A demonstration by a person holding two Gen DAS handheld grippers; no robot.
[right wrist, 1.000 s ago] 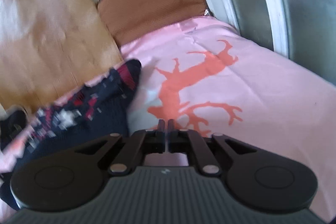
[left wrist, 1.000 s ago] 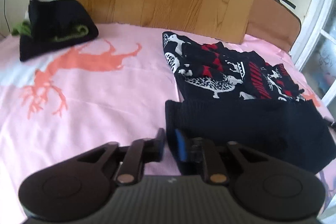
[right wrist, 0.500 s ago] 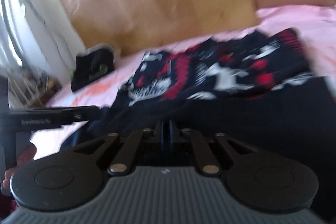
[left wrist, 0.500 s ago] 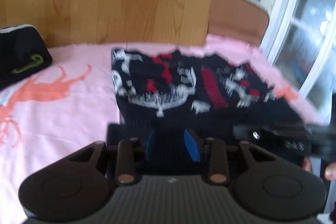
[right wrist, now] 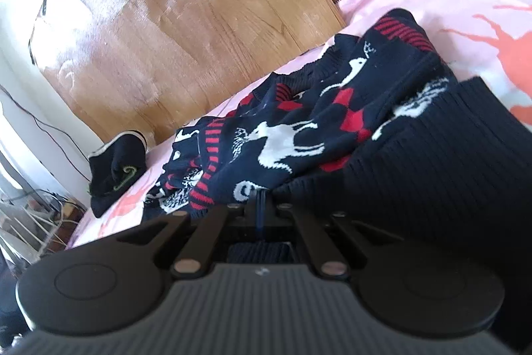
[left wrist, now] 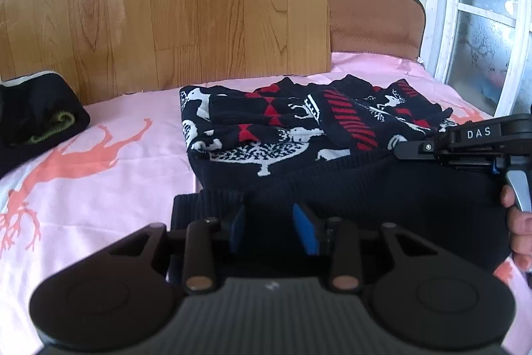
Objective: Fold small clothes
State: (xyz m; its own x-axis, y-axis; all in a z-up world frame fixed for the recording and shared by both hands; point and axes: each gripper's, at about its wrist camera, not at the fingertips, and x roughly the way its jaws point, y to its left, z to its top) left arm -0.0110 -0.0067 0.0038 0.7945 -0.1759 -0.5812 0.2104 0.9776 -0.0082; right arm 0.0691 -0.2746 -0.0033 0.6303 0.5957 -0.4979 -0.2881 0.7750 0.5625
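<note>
One soft, floppy knit sweater (left wrist: 299, 135) lies below the headboard (left wrist: 166, 5); take its thick ribbed hem; left gripper (left wrist: 270, 230) has been opening, straddling hem; right gripper (right wrist: 261, 212) closed, seemingly empty.

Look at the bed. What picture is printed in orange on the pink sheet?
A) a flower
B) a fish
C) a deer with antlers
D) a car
C: the pink sheet carries an orange deer with branching antlers, lying between the patterned sweater and the small dark folded garment.
</note>
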